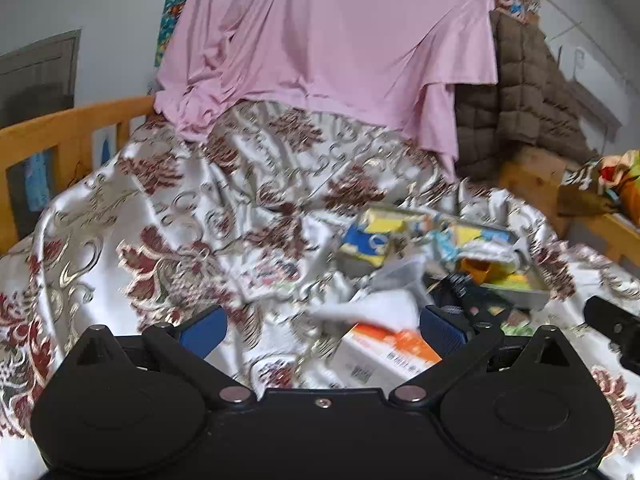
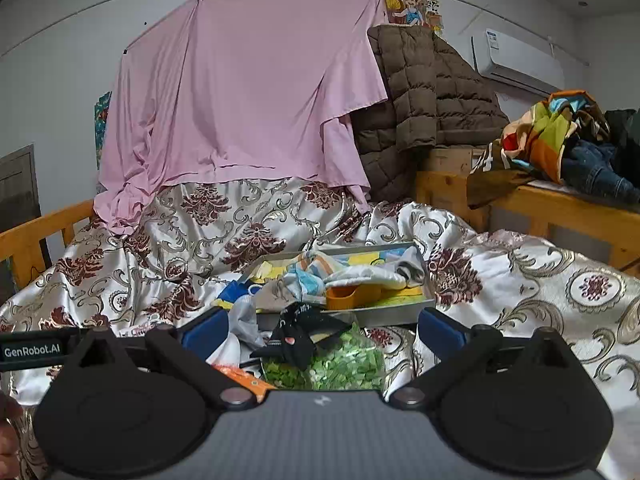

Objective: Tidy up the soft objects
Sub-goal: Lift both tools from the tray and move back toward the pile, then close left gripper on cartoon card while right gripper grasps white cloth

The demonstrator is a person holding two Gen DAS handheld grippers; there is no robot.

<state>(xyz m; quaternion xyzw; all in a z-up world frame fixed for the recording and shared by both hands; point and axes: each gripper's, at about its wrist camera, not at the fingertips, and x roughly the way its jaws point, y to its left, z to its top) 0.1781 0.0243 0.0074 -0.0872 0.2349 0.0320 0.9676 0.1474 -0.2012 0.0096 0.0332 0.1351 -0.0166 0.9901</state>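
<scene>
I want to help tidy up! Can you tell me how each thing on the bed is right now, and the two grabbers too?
left gripper: open, holding nothing.
right gripper: open, holding nothing.
metal tray: heaped with crumpled cloths.
black cloth: crumpled, lying in front of the tray.
green bag: lying flat, partly under the black cloth.
orange and white box: lying flat on the bedspread.
pink sheet: hanging from a rail.
brown jacket: draped beside the sheet.

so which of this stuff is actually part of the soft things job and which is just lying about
Part of the job:
- grey tray holding the soft items
- striped cloth in the tray
- black sock in front of the tray
- left claw and right claw, both open and empty

Just lying about:
- pink sheet
- brown quilted jacket
- orange and white box
- green bag
</scene>
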